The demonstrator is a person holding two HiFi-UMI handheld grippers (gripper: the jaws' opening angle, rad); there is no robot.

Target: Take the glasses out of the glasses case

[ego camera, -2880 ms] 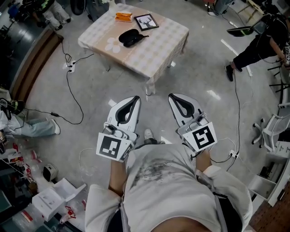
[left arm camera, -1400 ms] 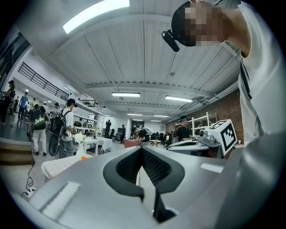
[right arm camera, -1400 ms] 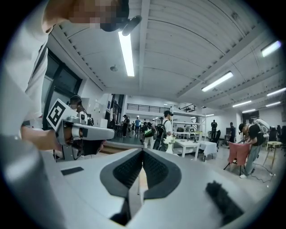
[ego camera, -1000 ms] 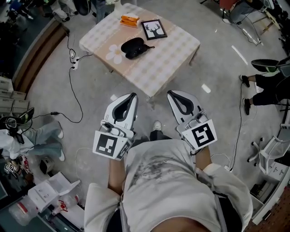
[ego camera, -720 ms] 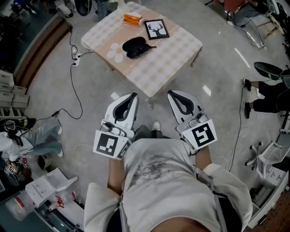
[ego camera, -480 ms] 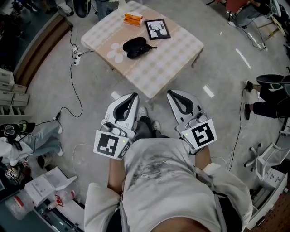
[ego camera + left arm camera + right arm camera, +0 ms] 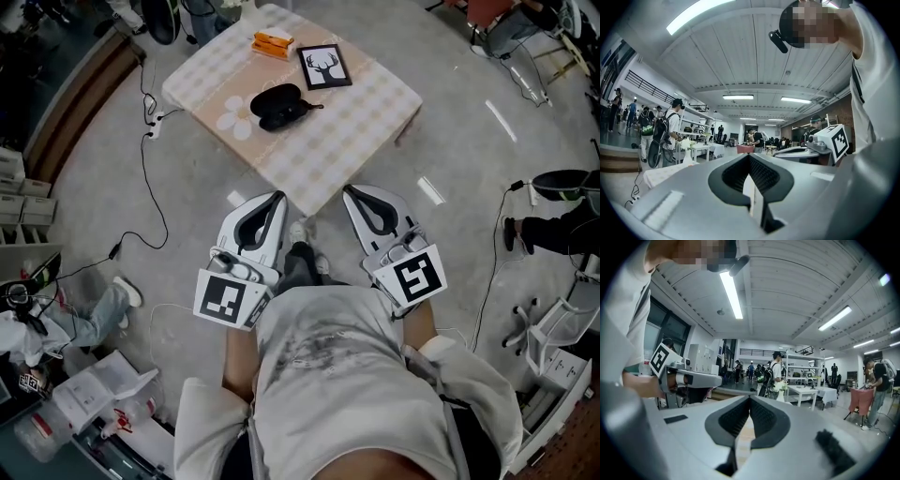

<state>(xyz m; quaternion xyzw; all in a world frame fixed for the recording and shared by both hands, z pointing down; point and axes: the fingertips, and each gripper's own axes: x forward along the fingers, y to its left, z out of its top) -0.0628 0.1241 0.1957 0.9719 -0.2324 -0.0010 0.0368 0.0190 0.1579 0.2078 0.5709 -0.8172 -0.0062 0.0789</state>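
Observation:
A black glasses case (image 7: pixel 278 103) lies closed on the low table with a checked cloth (image 7: pixel 356 141), far ahead in the head view. Both grippers are held side by side in front of the person's chest, well short of the table. My left gripper (image 7: pixel 275 199) is shut, its jaws meeting at the tip with nothing between them. The right gripper (image 7: pixel 352 192) is shut and empty too. Both gripper views look level across a large room, past the closed jaws of the left gripper (image 7: pixel 749 157) and the right gripper (image 7: pixel 750 399). No glasses show.
On the table also lie a framed deer picture (image 7: pixel 324 66) and an orange box (image 7: pixel 272 44). Cables and a power strip (image 7: pixel 150 122) run over the floor at the left. Boxes sit at the lower left (image 7: pixel 84 398). Someone's leg (image 7: pixel 548 230) shows at the right.
The table and case have come nearer in the head view as the person walks toward them. Both grippers keep the same shut pose at the chest.

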